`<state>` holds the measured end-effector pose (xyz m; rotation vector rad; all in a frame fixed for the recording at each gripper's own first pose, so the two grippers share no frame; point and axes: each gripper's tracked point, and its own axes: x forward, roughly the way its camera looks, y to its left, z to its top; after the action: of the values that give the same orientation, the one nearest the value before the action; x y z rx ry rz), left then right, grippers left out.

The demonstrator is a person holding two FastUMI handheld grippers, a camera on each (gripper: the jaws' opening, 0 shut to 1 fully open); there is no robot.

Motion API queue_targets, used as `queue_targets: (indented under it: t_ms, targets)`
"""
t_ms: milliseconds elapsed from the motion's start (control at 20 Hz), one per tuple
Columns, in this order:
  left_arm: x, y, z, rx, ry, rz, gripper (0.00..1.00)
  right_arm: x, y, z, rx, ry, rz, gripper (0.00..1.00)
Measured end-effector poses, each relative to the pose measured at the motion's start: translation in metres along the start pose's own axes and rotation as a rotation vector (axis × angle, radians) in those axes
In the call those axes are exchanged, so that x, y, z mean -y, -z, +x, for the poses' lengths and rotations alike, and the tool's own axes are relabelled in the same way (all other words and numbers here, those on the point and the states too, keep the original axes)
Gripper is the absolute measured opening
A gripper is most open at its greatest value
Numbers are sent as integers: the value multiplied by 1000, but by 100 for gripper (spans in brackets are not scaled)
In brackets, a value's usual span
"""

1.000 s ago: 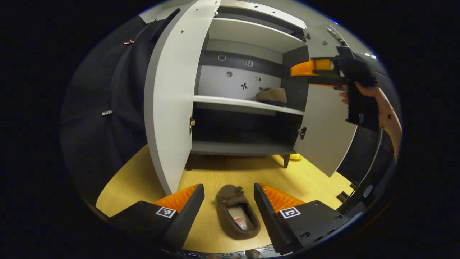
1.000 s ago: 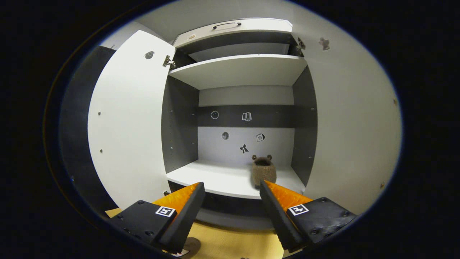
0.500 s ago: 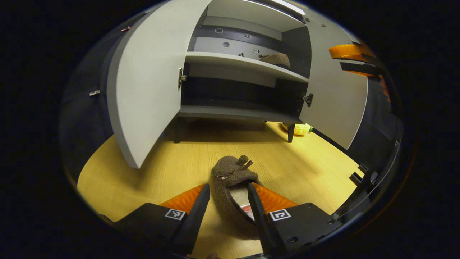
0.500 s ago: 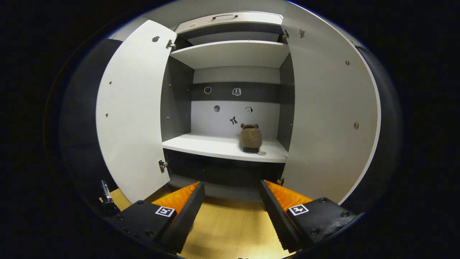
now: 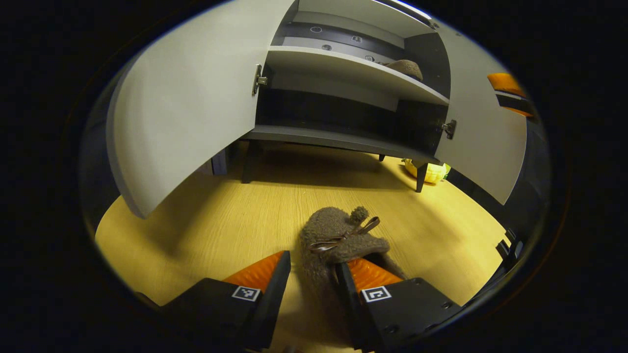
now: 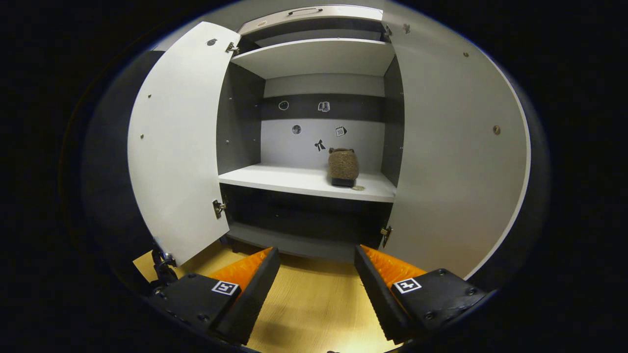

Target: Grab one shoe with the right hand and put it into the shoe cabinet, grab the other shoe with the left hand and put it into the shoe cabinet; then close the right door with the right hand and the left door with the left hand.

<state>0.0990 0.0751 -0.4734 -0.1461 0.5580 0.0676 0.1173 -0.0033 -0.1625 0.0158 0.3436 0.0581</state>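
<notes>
Down low, the left gripper [image 5: 312,287] sits over the brown slipper [image 5: 338,245] on the yellow wooden floor [image 5: 230,220]. Its jaws straddle the slipper's left side wall: the right finger reaches inside the opening, while the left finger stands outside with a sliver of floor showing between it and the fuzzy wall, so the jaws are not clenched on the shoe; whether the inner finger presses the wall cannot be told. The slipper's toe, with its pompom and thin bow, points toward the far shoe cabinet [image 5: 343,139].

Both cabinet doors hang wide: the left door [image 5: 186,103] swings out toward the near left, the right door [image 5: 483,142] out on the far right. A second brown slipper [image 5: 405,68] lies on the white middle shelf [image 5: 343,66], toward its right end. A yellow object [image 5: 428,171] lies on the floor by the cabinet's right leg.

From the right gripper view, the right gripper [image 6: 317,282] hangs in the air facing the open cabinet [image 6: 314,215], jaws released and holding nothing. The shelved slipper [image 6: 343,165] sits heel toward the camera on the shelf [image 6: 284,179], near the back wall and close to the right door [image 6: 456,162]. The left door [image 6: 176,142] stands open opposite.
</notes>
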Motion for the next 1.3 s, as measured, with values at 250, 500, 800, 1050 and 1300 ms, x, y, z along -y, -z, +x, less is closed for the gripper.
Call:
queue_targets:
  t_ms: [250,500,800,1050,1300]
  targets:
    - [2,-2,21,-1,-7,58,44,-5,14,15,-42,-26,-12,99]
    - [-3,-10,29,-14,-20,107,8,-8,21,21,-68,-34,-13,99]
    - [17,-83,-16,107,-20,183,5,-12,17,14,-59,-34,-22,99]
    - [36,-201,-86,295,-45,196,5,-9,21,-2,-72,-28,-40,98]
    - [45,-297,-131,409,-87,159,5,-8,19,-19,-83,-37,-49,98]
